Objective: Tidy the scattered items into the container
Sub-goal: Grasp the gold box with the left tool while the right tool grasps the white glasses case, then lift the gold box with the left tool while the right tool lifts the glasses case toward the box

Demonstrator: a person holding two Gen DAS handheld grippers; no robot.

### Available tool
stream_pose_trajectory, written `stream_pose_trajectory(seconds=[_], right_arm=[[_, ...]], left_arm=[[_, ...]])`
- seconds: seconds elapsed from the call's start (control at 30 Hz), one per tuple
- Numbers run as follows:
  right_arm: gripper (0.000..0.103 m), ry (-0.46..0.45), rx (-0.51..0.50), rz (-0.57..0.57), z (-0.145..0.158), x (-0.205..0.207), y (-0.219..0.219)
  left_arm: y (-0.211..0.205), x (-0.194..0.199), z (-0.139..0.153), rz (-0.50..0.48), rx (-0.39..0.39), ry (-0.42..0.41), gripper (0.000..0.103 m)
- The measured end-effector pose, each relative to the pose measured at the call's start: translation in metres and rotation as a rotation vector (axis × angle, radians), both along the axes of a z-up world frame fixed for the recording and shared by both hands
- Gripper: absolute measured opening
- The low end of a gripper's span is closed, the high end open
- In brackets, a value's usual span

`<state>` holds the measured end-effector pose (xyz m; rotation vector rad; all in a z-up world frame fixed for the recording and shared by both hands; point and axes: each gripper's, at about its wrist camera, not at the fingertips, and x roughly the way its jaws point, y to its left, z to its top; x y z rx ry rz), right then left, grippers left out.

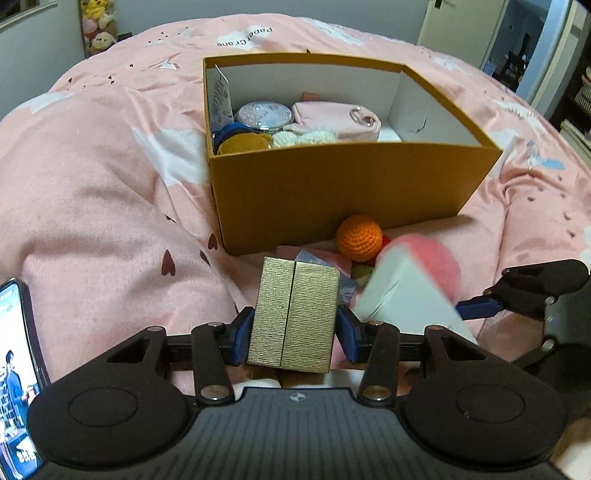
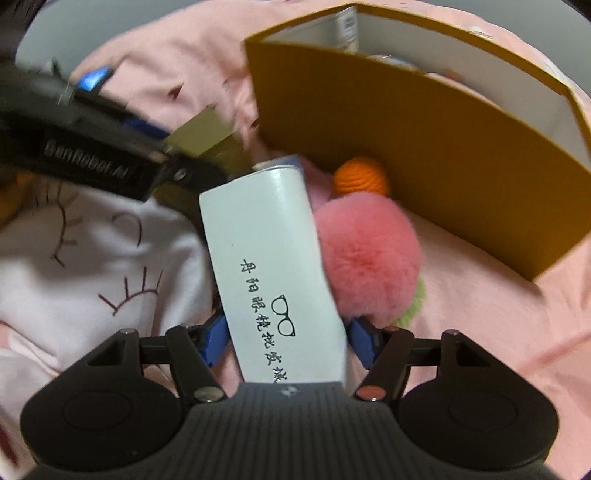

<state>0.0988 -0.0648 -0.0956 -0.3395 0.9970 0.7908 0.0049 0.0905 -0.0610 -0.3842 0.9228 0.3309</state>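
An open-topped orange-brown cardboard box (image 1: 351, 184) (image 2: 424, 147) stands on the pink bed cover and holds a pink pouch (image 1: 332, 120), a round tin (image 1: 264, 114) and crochet pieces. My left gripper (image 1: 295, 334) is shut on a small gold ribbed box (image 1: 295, 314), just in front of the container. My right gripper (image 2: 288, 343) is shut on a white glasses box (image 2: 269, 266) with black print, tilted and blurred (image 1: 406, 295) beside the gold one. An orange crochet ball (image 1: 358, 238) (image 2: 360, 179) and a fluffy pink pom-pom (image 2: 369, 254) lie against the container's near wall.
A phone (image 1: 18, 369) with its screen lit lies at the left edge. White fabric with drawn eyelashes (image 2: 92, 258) lies to the left of the right gripper. Pink cards (image 1: 325, 258) and a green scrap (image 2: 415, 306) sit under the loose items. Plush toys (image 1: 98, 26) stand beyond the bed.
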Motion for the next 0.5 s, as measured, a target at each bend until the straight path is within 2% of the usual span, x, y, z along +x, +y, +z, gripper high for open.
stream_pose_trajectory(seconds=[0.2,0.33,0.43,0.5], right_arm=[[0.065,0.086,0.126,-0.197,0.019,0.025,-0.043],[0.065,0.147,0.127,-0.278,0.014,0.032,-0.055],[0.065,0.176,0.132,-0.316,0.01,0.036,-0.057],[0.064,0.153,0.119,-0.335,0.01,0.034,-0.06]], left_arm=[[-0.003,-0.003,0.01,-0.018,-0.029,-0.054,0.054],[-0.011,0.001,0.012,-0.061,-0.048,-0.092,0.054],[-0.016,0.008,0.006,-0.071,-0.034,-0.067,0.054],[-0.018,0.01,0.002,-0.072,-0.038,-0.051,0.054]])
